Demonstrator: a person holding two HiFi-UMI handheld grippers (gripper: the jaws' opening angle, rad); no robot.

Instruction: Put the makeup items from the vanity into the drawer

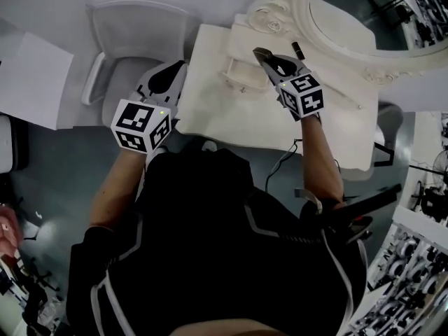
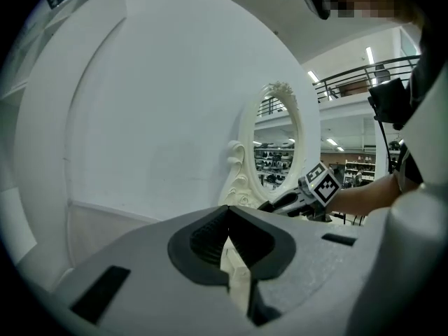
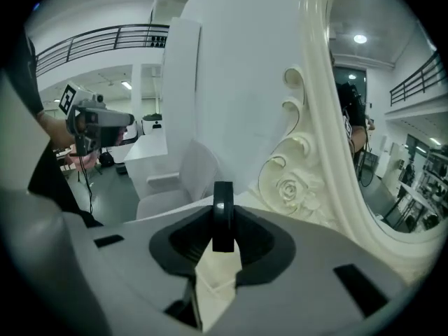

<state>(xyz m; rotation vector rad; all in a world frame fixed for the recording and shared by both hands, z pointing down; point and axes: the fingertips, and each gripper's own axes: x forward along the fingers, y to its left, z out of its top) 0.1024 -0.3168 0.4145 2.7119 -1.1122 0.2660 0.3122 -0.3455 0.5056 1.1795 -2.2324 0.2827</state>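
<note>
The right claw (image 1: 265, 56) grips a slim black makeup piece (image 3: 222, 214) upright between its jaws. It hangs over the far part of the cream tabletop (image 1: 210, 110), just beside what looks like a small open drawer (image 1: 240, 72). I'd call this the carrying step. Next the piece has to go down squarely inside the drawer walls, and only then should the jaws part. The left claw (image 1: 175, 68) hangs closed and empty by the tabletop's left edge. I count two dark makeup pieces: the held one and a second piece (image 1: 297, 49) lying at the foot of the single mirror (image 1: 350, 19). There are two claws and one drawer.
</note>
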